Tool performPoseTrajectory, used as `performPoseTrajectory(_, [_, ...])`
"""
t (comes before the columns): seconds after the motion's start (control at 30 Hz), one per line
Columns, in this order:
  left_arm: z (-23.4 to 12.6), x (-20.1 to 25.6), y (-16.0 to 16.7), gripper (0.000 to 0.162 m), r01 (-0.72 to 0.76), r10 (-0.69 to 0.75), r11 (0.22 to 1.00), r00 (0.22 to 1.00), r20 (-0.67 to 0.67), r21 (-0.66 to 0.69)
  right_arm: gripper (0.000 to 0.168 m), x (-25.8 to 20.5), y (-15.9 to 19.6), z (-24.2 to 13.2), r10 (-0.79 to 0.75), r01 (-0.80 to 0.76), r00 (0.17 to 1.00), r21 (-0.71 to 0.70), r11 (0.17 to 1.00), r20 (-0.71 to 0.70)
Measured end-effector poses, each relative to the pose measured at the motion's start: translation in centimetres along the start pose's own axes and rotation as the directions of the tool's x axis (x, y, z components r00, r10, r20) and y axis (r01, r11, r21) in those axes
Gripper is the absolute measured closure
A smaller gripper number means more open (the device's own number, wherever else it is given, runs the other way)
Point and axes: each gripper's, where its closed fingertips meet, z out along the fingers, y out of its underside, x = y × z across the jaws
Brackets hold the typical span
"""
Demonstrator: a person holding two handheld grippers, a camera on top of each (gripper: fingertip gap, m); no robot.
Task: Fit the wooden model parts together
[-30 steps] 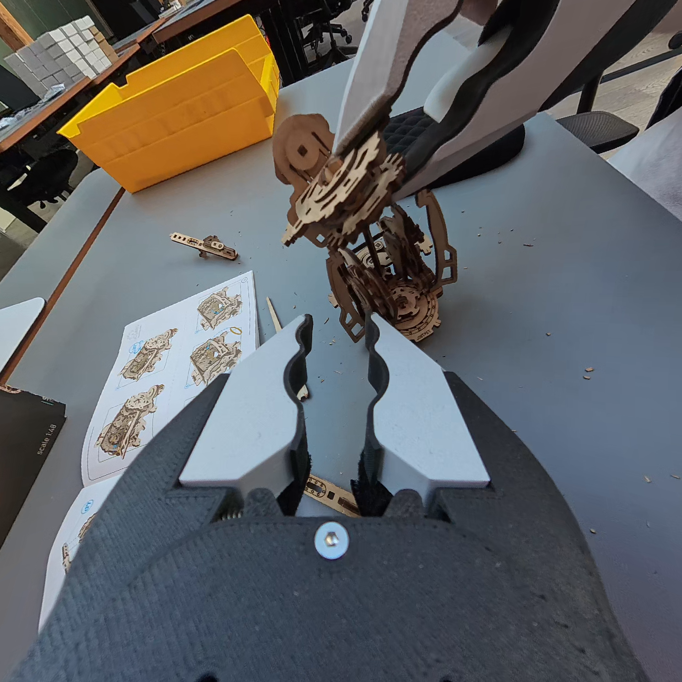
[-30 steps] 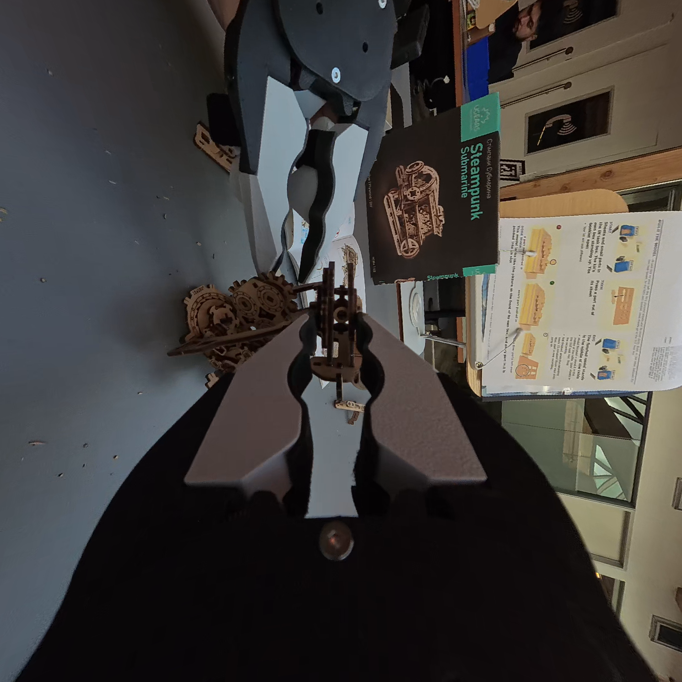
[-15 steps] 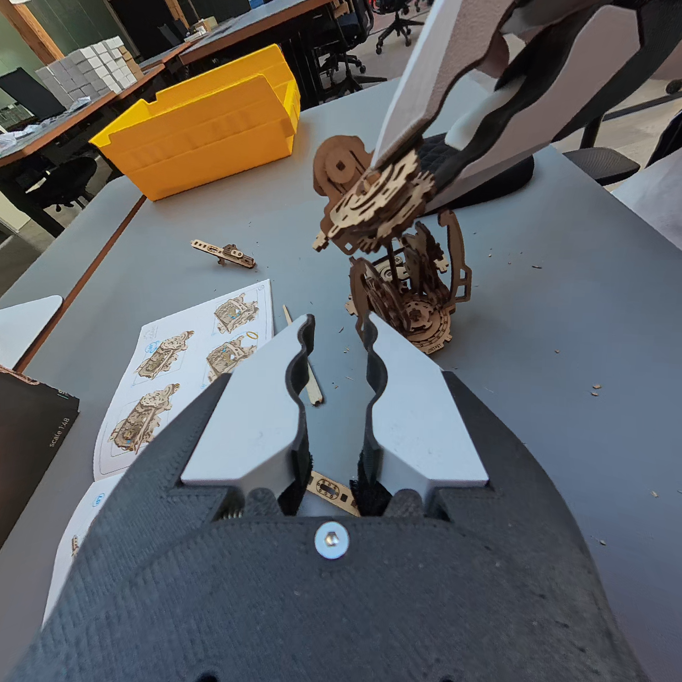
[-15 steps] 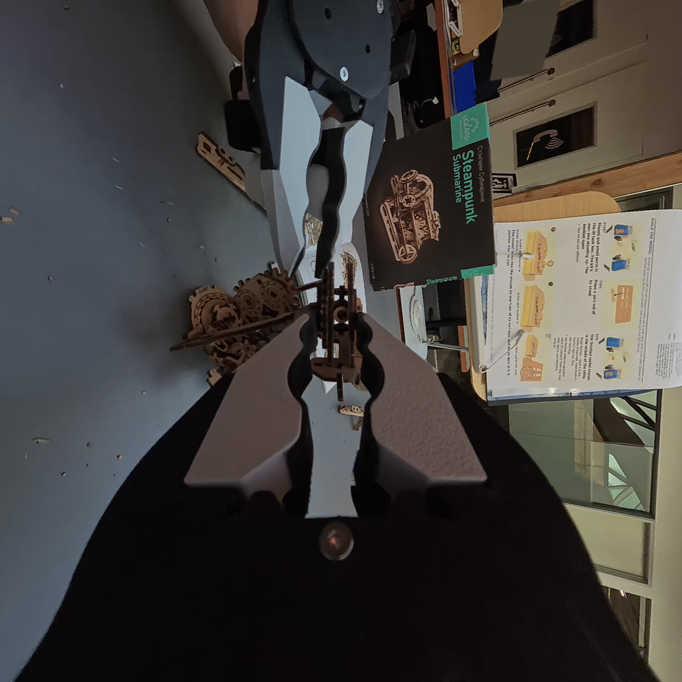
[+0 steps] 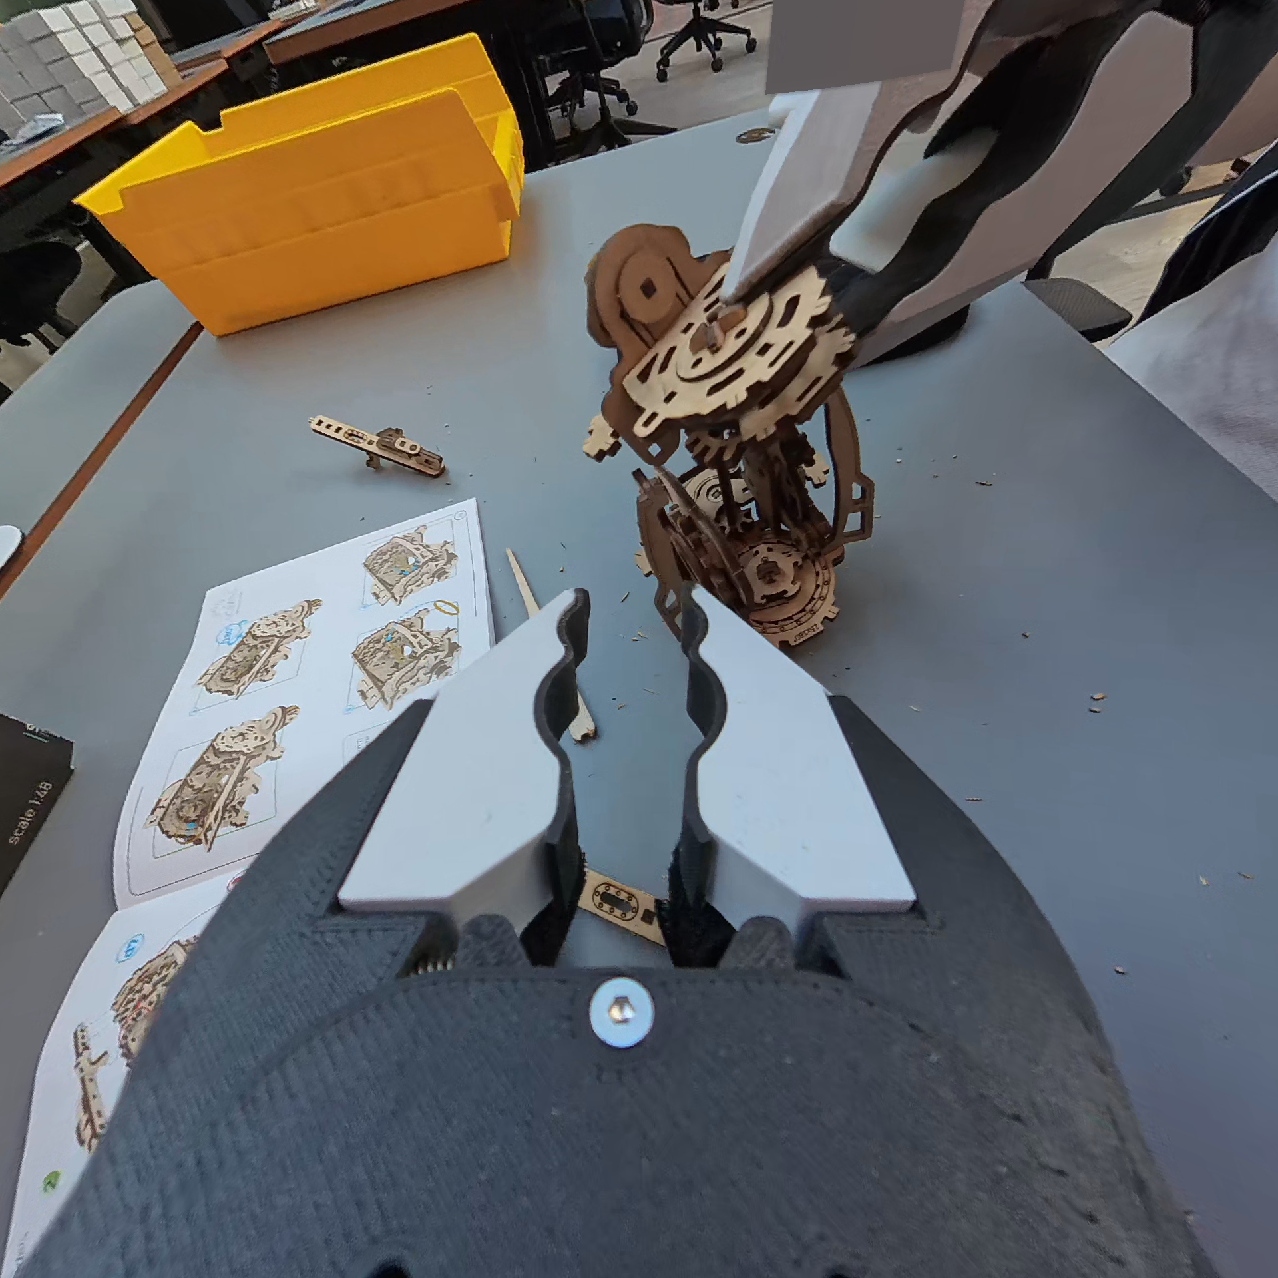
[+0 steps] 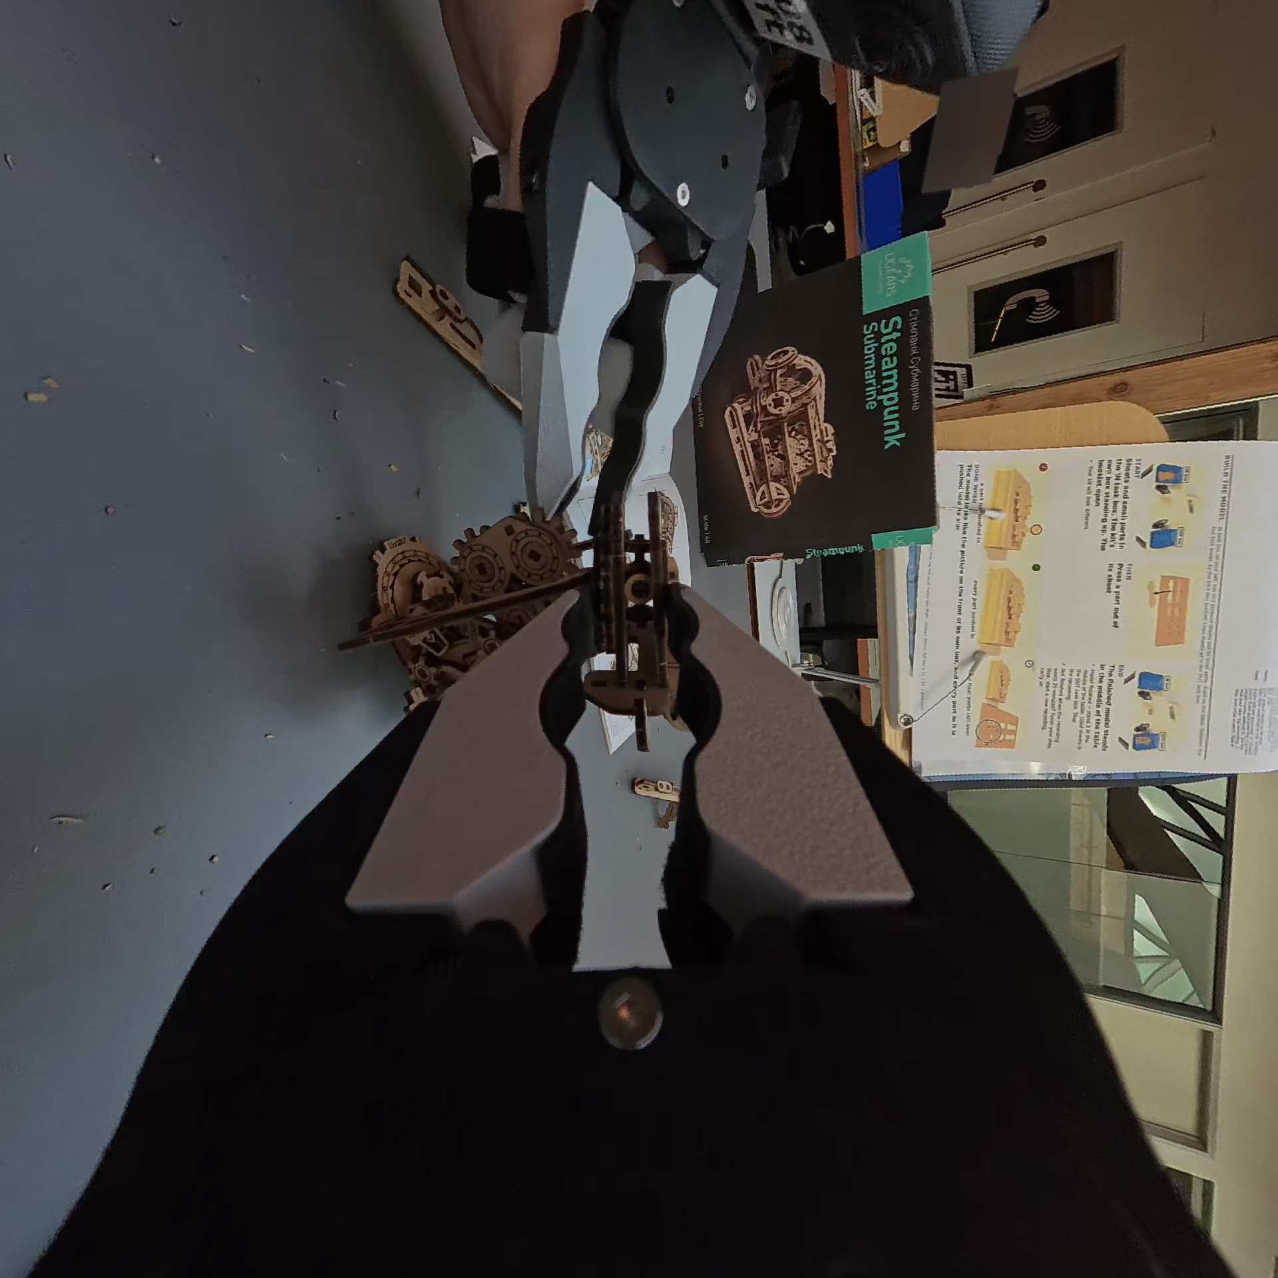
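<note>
The wooden gear model (image 5: 743,498) stands on end on the grey table (image 5: 1037,553). My right gripper (image 5: 788,311) comes down from the upper right and is shut on the model's upper plate (image 5: 726,373). In the right wrist view the model's upper end (image 6: 633,622) sits clamped between the right gripper's (image 6: 631,605) pads. My left gripper (image 5: 636,602) is open and empty, with its tips just in front of the model's lower end. It also shows in the right wrist view (image 6: 581,501), next to the gears (image 6: 512,560). I cannot tell whether it touches them.
A small wooden part (image 5: 380,446), a thin wooden stick (image 5: 546,643) and a flat wooden strip (image 5: 619,902) lie loose near an open instruction booklet (image 5: 311,691). A yellow bin (image 5: 311,200) stands at the back left. A black kit box (image 6: 809,429) and a printed sheet (image 6: 1106,608) stand upright.
The left wrist view has shifted a little, so the bin and model sit further right. The left gripper stays open by the model's base. The right gripper keeps its hold.
</note>
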Motion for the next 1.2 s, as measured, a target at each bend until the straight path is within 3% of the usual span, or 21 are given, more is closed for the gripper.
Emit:
performPoseTrajectory(0.3, [-0.4,0.9,0.3,0.131,0.067,-0.068,0.998,0.995,-0.075,-0.018,0.148,-0.1,-0.3,0.2,-0.023,0.025,0.998,-0.039,0.999,0.065])
performPoseTrajectory(0.43, [-0.4,1.8,0.6,0.111,0.138,-0.146,0.989,0.975,-0.167,-0.06,0.148,0.0,-0.2,0.3,-0.008,0.012,0.997,-0.049,0.999,0.08])
performPoseTrajectory(0.7, [0.1,1.4,0.8,0.122,0.129,-0.138,0.989,0.983,-0.124,-0.076,0.148,0.7,0.2,0.6,0.02,-0.014,0.997,-0.091,0.996,0.071])
performPoseTrajectory(0.93, [0.5,1.7,0.8,0.118,0.124,-0.133,0.989,0.984,-0.119,-0.083,0.148,0.3,0.5,1.0,0.014,-0.005,0.996,-0.107,0.994,0.086])
performPoseTrajectory(1.2, [0.6,1.7,0.3,0.127,0.108,-0.114,0.992,0.988,-0.106,-0.059,0.148,0.3,0.3,1.1,0.011,-0.001,0.996,-0.117,0.993,0.083])
